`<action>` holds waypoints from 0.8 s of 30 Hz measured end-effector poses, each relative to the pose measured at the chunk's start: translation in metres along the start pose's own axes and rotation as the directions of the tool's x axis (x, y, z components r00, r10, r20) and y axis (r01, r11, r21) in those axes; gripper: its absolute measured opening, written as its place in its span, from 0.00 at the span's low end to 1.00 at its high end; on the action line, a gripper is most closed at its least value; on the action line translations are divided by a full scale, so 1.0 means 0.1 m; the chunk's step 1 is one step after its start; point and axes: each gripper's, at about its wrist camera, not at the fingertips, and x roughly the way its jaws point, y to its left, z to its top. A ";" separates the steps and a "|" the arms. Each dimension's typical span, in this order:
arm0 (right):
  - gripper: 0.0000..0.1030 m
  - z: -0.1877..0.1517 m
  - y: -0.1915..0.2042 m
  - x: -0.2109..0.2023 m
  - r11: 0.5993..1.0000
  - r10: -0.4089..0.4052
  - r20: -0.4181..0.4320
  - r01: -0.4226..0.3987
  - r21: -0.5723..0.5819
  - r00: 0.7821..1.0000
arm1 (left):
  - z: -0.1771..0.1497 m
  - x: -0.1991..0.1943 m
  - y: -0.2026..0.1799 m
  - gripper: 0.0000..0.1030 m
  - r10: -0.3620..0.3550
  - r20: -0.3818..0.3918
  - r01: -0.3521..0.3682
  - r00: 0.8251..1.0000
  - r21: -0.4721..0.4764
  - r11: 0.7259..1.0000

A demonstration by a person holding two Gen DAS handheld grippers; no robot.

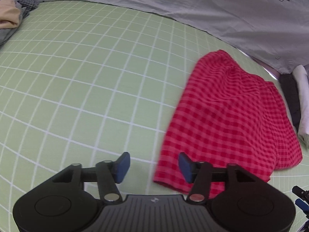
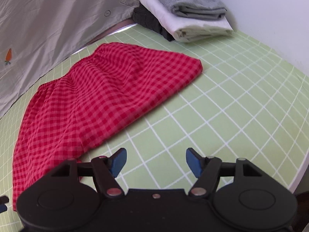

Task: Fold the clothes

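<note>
Both the left gripper [image 1: 152,164] and right gripper [image 2: 156,162] hang open and empty beside the red checked shorts [image 2: 92,100], maybe folded, on the green mat [image 1: 77,77].

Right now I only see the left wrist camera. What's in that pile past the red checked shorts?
Observer: Three folded pieces. A grey one lies on top of a white one, with a dark one underneath.
Operator: Are my other tongs holding anything?
Observer: No. The right tongs are open, with only the green grid mat between them.
Operator: Are they touching the shorts?
Observer: No. In the right wrist view the red checked shorts lie just to their left, and the blue pads are clear of the cloth.
</note>
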 end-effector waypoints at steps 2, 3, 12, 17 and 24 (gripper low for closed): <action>0.67 0.06 0.02 0.00 1.000 0.011 0.016 -0.010 -0.008 1.000 | 0.02 0.06 -0.10 0.58 0.005 -0.003 -0.005 1.000 0.021 1.000; 0.67 0.09 0.03 0.01 1.000 0.017 0.021 -0.017 -0.010 1.000 | 0.03 0.09 -0.14 0.57 0.004 -0.006 -0.004 1.000 0.030 1.000; 0.67 0.17 0.07 -0.05 0.997 0.035 0.052 -0.031 -0.076 0.998 | -0.07 0.20 -0.34 0.00 0.021 -0.040 -0.017 0.999 0.101 0.995; 0.67 -0.09 0.13 -0.17 0.973 -0.011 0.052 0.023 -0.230 0.999 | -0.16 0.02 -0.20 0.00 0.112 -0.018 -0.111 0.994 0.031 0.993; 0.67 -0.25 0.17 -0.24 0.972 0.042 -0.014 -0.044 -0.232 0.999 | -0.50 -0.36 0.52 0.00 0.305 -0.028 -0.305 0.952 -0.177 0.936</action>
